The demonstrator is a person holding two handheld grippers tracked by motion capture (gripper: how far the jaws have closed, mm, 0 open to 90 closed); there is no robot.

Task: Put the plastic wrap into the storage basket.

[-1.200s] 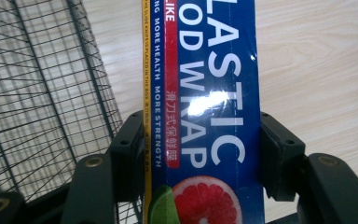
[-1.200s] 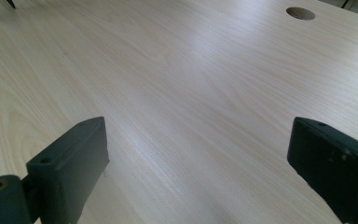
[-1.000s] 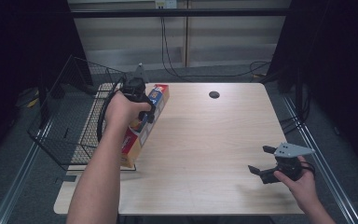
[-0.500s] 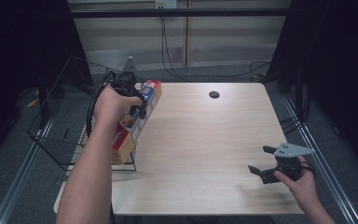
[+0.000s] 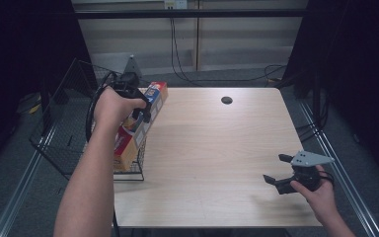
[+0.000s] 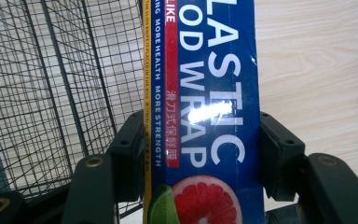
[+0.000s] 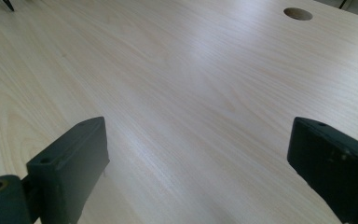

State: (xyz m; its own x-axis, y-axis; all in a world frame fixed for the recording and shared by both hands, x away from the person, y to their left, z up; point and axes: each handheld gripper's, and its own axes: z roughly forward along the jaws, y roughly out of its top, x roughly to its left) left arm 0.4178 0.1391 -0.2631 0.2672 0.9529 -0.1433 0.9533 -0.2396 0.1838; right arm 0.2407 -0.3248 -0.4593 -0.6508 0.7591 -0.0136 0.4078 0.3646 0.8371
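Left gripper (image 5: 140, 111) clamped across plastic wrap box (image 6: 205, 93), held at table's left edge; long axis runs near-far. Wire basket (image 5: 64, 128) immediately left. Right gripper (image 5: 280, 170) jaws apart, well right.

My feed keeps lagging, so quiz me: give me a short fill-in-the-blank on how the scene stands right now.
1. The left gripper is shut on a long box of plastic food ____.
2. Beside that box, at the table's left edge, stands a black wire ____.
3. The right gripper has its fingers ____, with nothing between them.
4. Near the table's far edge is a round ____.

Missing words: wrap; basket; open; hole
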